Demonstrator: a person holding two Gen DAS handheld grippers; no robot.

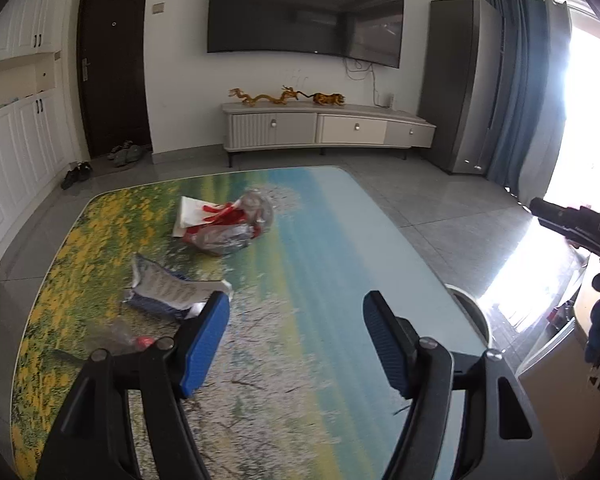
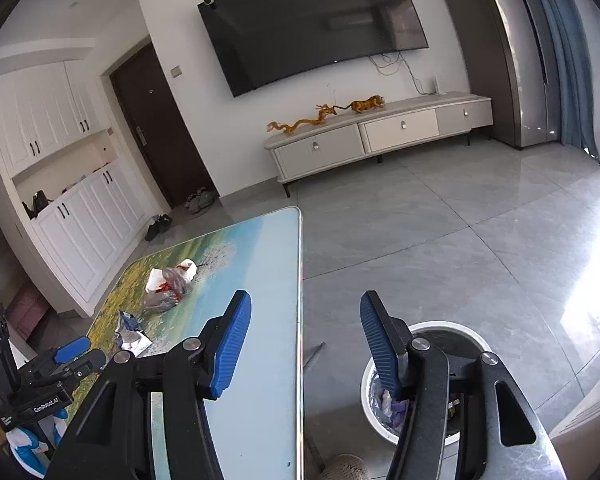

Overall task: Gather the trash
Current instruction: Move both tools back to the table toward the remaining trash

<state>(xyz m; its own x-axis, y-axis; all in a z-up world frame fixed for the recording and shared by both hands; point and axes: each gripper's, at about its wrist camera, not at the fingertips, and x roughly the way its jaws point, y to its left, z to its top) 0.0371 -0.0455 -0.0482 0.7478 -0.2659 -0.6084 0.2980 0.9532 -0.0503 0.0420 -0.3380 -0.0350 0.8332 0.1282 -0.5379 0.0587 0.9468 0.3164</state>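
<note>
Crinkled plastic wrappers [image 1: 224, 224] litter the glossy landscape-print table [image 1: 340, 248]; both the left claw [image 1: 296, 340] and the right claw [image 2: 306, 344] gape empty above grey floor tiles [image 2: 440, 240].

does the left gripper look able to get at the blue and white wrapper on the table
Probably yes. The left gripper is open with nothing between its jaws, and the blue and white wrapper lies just ahead by its left finger, uncovered on the table, apart from the other trash.

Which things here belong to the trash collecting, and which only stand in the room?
For the job:
red and clear wrappers
blue and white packet
crumpled clear plastic
white bin
left gripper, open
right gripper, open

Only standing about:
television
dragon figurines
shoes
</note>
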